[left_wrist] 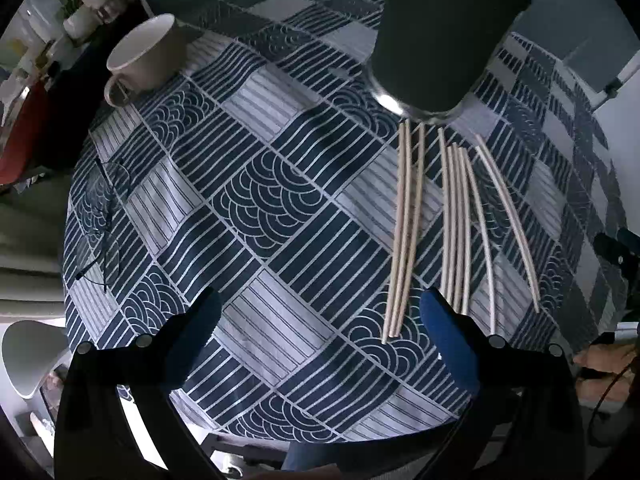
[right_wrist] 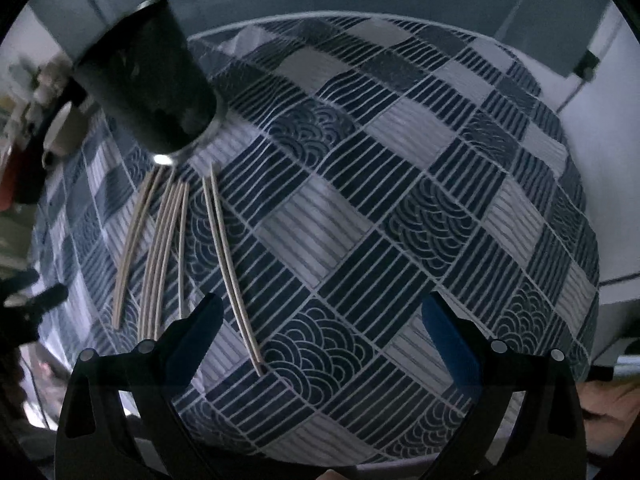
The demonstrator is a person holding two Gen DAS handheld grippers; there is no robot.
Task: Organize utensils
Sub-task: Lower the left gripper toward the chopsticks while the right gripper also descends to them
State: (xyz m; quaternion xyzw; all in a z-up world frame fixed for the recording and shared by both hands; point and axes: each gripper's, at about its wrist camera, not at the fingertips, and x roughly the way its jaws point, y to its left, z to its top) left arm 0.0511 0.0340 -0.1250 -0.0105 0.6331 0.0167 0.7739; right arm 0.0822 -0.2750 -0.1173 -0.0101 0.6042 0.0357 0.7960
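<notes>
Several pale wooden chopsticks (left_wrist: pixel 452 220) lie side by side on the blue-and-white patterned tablecloth (left_wrist: pixel 260 200), their far ends near a tall black cup (left_wrist: pixel 444 36) that stands upright. In the right wrist view the chopsticks (right_wrist: pixel 168 248) lie at the left, below the black cup (right_wrist: pixel 148 80). My left gripper (left_wrist: pixel 320 312) is open and empty, above the cloth; its right finger is close to the near ends of the chopsticks. My right gripper (right_wrist: pixel 320 316) is open and empty; a pair of chopsticks (right_wrist: pixel 236 280) runs past its left finger.
A white mug (left_wrist: pixel 144 52) stands at the far left of the table. A pair of glasses (left_wrist: pixel 100 220) lies near the left edge. Cluttered shelves (left_wrist: pixel 48 40) and a white chair (left_wrist: pixel 28 356) are beyond the table's left side.
</notes>
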